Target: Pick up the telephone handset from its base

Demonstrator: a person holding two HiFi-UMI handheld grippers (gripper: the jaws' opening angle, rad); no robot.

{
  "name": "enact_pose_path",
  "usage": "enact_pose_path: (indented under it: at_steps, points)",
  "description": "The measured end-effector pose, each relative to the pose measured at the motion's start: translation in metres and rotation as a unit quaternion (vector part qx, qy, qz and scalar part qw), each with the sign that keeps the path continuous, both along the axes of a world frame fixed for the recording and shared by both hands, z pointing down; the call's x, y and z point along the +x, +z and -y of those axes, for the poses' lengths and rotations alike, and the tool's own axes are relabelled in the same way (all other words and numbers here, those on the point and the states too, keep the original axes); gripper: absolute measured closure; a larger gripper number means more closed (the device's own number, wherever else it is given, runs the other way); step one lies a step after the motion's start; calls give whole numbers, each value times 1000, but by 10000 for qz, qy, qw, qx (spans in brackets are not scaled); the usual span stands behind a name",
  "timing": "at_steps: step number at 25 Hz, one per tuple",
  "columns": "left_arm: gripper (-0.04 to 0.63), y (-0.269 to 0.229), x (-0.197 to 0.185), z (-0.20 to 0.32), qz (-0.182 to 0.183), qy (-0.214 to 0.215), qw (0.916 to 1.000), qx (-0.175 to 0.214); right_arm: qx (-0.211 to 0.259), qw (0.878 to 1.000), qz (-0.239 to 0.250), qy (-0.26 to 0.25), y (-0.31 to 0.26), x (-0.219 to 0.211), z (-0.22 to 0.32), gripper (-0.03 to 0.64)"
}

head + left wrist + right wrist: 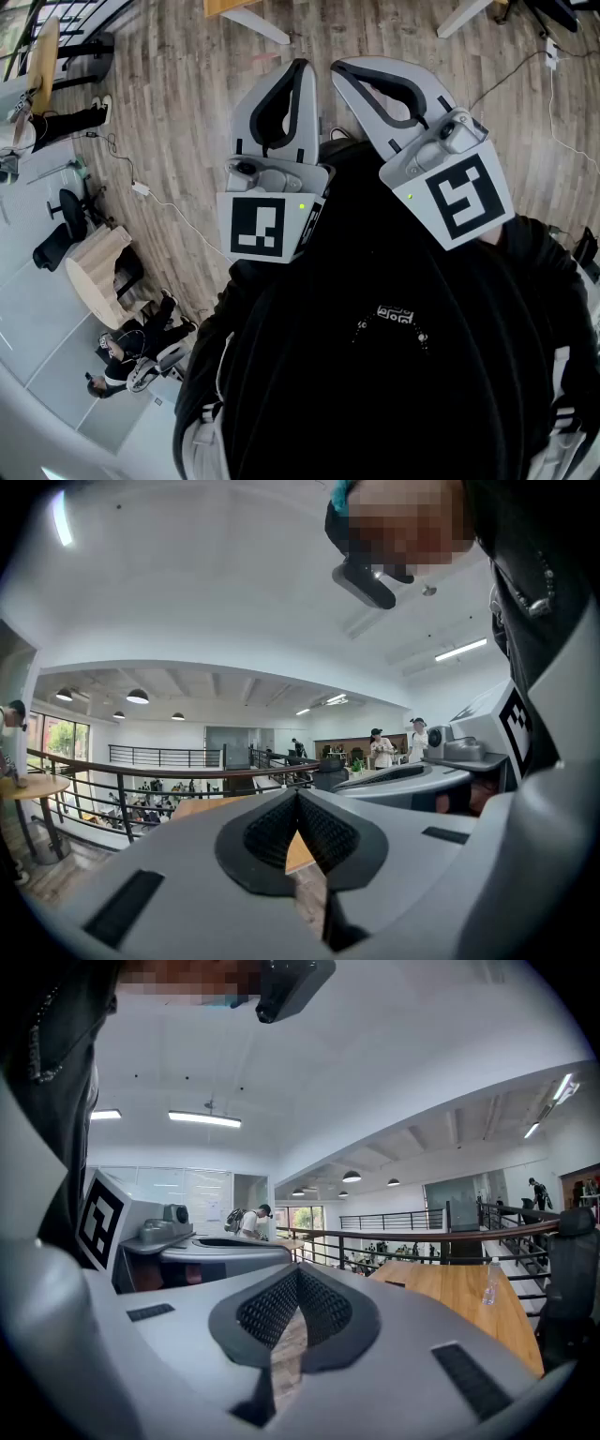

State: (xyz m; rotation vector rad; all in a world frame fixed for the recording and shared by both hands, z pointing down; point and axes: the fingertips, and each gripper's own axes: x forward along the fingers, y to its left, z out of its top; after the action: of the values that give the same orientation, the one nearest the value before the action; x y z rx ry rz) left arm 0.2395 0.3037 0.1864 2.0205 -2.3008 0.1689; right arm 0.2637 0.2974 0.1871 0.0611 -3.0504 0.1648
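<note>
Left gripper (299, 66) and right gripper (339, 67) sit closed, seemingly level, abreast.

Left gripper (298, 66), right gripper (339, 67): grey shells, black cross-hatched pads (323, 832), black-and-white square marker (257, 227) at 6 o'clock. Floor (187, 84), 12 o'clock: grey-brown wood grain. Garment (375, 394): black.

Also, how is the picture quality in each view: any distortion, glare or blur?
Head view: sharp, floor planks bow from wide-angle distortion. Left gripper view: railing curves, corners dark. Right gripper view: strip light bright, little glare; corners dark.
</note>
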Motion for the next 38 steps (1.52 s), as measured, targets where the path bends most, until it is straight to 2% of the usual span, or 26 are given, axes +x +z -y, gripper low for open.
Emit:
enact_pose_path:
  at_steps: [5, 9, 14, 33, 38]
  points:
    - [591, -10, 9, 8, 214, 81, 9993, 292, 6, 10000, 58, -47, -1, 6, 3, 598]
    - [591, -4, 9, 7, 26, -28, 10000, 65, -104, 9998, 116, -75, -2, 11, 6, 598]
    - [591, -3, 15, 9, -23, 10, 10000, 32, -283, 9993, 209, -155, -3, 14, 7, 598]
    - [591, -9, 40, 39, 159, 203, 9997, -54, -402, 9980, 463, -175, -8, 38, 30, 598]
    - [591, -7, 29, 47, 125, 205, 9997, -68, -420, 9982, 394, -162, -3, 32, 39, 598]
